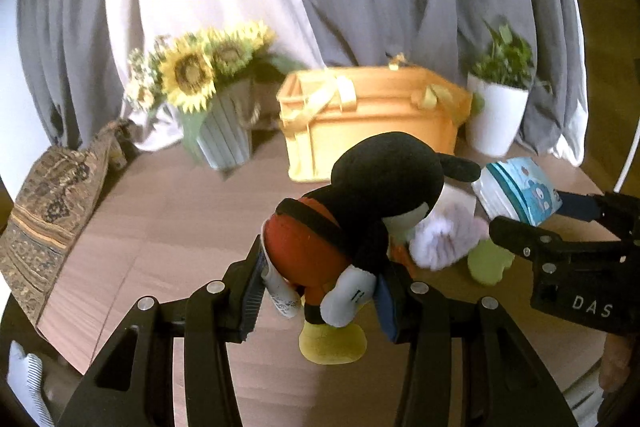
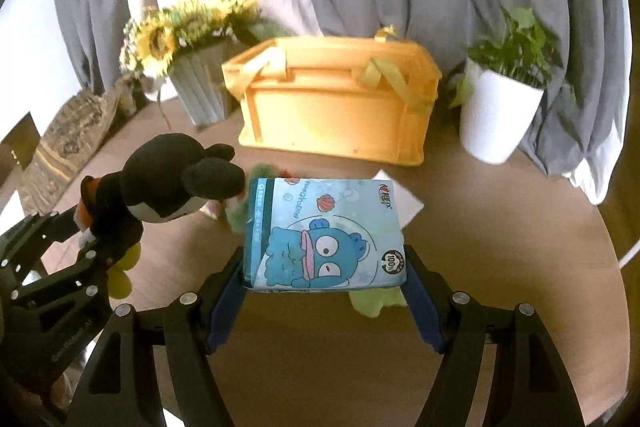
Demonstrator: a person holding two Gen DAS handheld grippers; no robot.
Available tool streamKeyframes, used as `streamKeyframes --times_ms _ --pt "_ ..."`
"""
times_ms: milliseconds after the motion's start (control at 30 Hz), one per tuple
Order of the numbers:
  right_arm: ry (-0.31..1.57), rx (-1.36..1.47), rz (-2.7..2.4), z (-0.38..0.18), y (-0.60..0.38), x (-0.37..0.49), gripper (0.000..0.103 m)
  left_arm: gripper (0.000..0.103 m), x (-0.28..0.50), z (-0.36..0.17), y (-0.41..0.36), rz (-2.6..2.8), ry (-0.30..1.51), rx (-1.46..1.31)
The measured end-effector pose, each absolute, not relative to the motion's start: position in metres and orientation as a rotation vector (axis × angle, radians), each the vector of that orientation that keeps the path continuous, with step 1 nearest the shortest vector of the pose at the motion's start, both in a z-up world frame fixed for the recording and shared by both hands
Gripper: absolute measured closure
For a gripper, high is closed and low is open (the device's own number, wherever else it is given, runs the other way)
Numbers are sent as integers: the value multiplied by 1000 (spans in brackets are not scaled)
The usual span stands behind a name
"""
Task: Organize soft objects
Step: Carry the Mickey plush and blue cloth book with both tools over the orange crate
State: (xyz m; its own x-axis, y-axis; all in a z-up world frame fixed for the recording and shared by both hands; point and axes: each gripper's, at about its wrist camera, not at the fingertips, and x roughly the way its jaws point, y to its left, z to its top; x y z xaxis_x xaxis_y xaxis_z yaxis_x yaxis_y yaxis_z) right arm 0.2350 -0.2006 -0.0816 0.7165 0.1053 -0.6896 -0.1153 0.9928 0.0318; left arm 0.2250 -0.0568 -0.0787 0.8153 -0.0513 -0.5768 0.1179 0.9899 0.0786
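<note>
My left gripper (image 1: pixel 320 291) is shut on a Mickey Mouse plush (image 1: pixel 360 211) by its red shorts and holds it above the round wooden table (image 1: pixel 160 227); the plush also shows in the right wrist view (image 2: pixel 168 183). My right gripper (image 2: pixel 324 287) is shut on a blue cartoon tissue pack (image 2: pixel 324 235), lifted above the table; the pack shows in the left wrist view (image 1: pixel 516 191) too. A yellow storage basket (image 1: pixel 372 123) with ribbon handles stands at the back, also seen in the right wrist view (image 2: pixel 336 103). A fluffy lilac item (image 1: pixel 444 239) and a green soft piece (image 1: pixel 488 263) lie on the table.
A sunflower vase (image 1: pixel 216 123) stands left of the basket, a white potted plant (image 1: pixel 496 115) to its right. A patterned cushion (image 1: pixel 52 211) lies at the left table edge. Grey and white curtains hang behind. A white card (image 2: pixel 404 203) lies under the pack.
</note>
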Motion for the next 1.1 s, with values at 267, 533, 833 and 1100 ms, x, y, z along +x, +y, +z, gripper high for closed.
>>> streamKeyframes --times_ms 267,533,833,1100 --pt "660 5 115 -59 -207 238 30 57 231 -54 -58 -81 526 108" --pt "584 21 57 -36 -204 251 30 57 257 -28 -52 -114 468 101" --pt "505 51 -1 -7 -203 274 30 57 292 2 -47 -174 397 121" --pt "426 49 -30 13 -195 296 30 57 322 19 -44 -196 348 139"
